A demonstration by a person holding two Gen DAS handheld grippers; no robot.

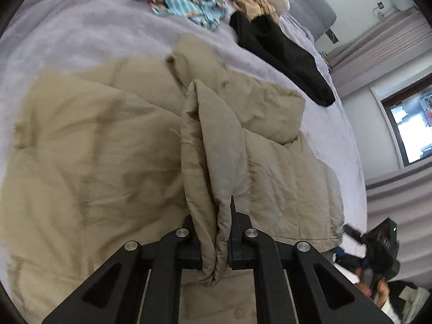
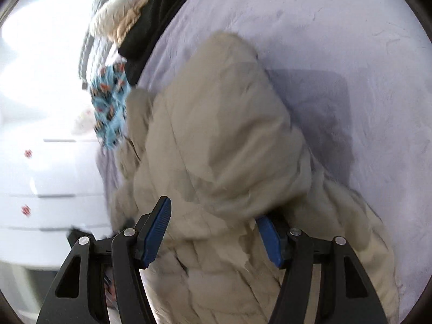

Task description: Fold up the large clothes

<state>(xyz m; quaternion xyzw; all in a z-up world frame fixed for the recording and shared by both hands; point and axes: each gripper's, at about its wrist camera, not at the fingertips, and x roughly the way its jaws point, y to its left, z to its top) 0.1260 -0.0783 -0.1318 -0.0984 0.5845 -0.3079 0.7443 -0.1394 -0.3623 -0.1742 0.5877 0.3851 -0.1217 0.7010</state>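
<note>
Beige quilted puffer coat point(image 1: 113, 145) covers the lilac bedspread point(image 1: 67, 35); your left gripper point(image 1: 216, 232) clamps its fold, your right gripper point(image 2: 213, 232) gapes apart over it.

No legible text, label, brand, number or sign appears in either wrist view; the garments, bedding and walls carry no readable lettering.

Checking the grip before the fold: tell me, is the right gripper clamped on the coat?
No, the right gripper stands open, its pads clear of the coat.
</note>
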